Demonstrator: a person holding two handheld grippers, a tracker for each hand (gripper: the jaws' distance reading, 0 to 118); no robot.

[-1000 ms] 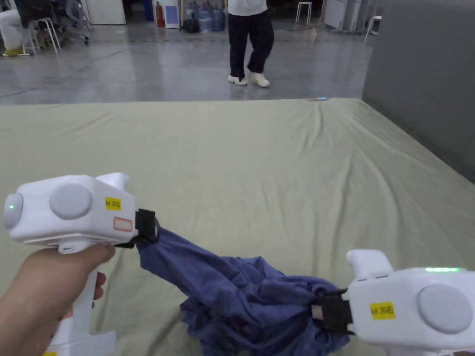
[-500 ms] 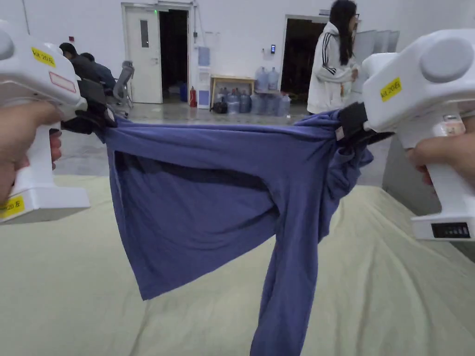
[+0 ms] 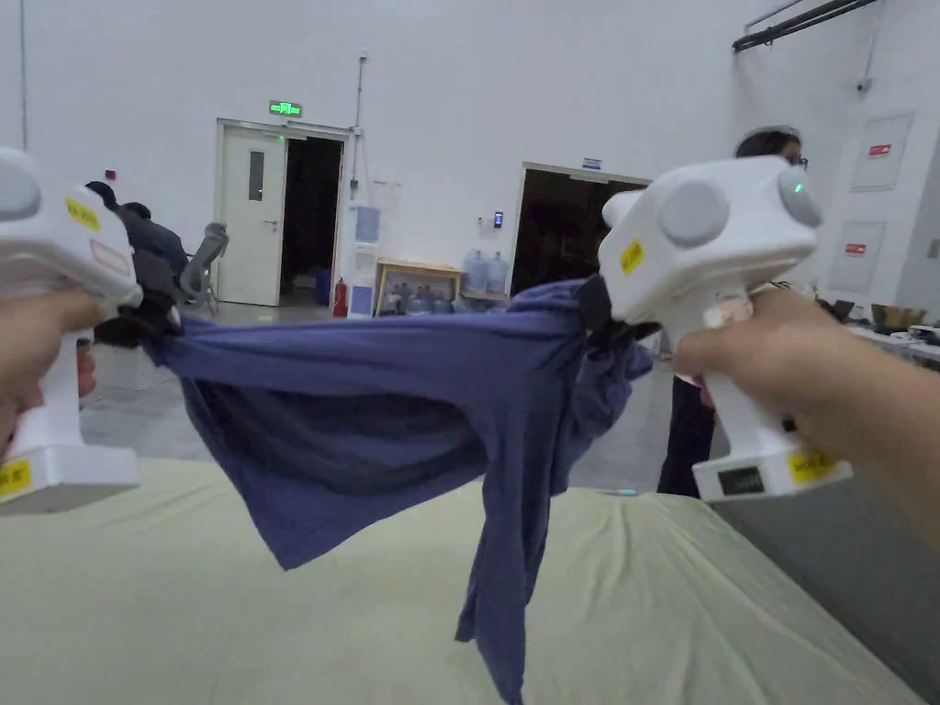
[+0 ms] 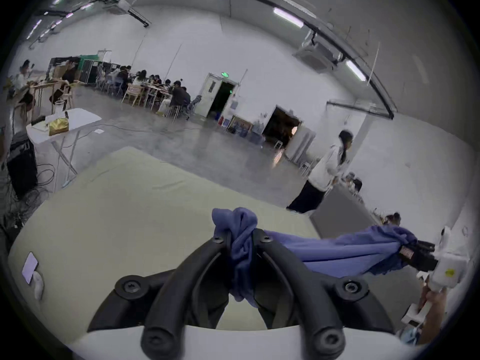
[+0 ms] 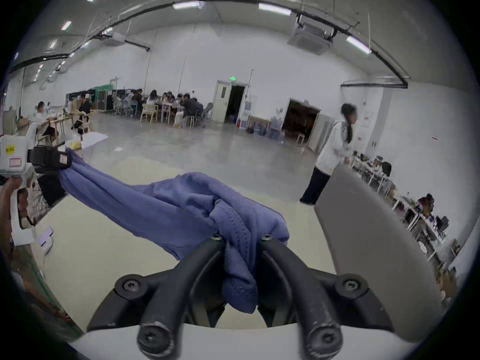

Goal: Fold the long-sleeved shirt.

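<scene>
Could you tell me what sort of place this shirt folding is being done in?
Probably a large shared workshop or lab hall: bare concrete floor, people seated at rows of tables, water jugs by the doorways, and a wide cloth-covered work table.

Plain blue-violet shirt (image 3: 367,404), pale olive-green sheet (image 3: 275,624), white grippers.

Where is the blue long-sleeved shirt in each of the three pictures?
Head view: the blue long-sleeved shirt hangs mid-picture, stretched between both grippers.
Left gripper view: low, centre to right, pinched in the left gripper.
Right gripper view: low, left to centre, pinched in the right gripper.
Shared landmark: the white door under a green sign.
</scene>
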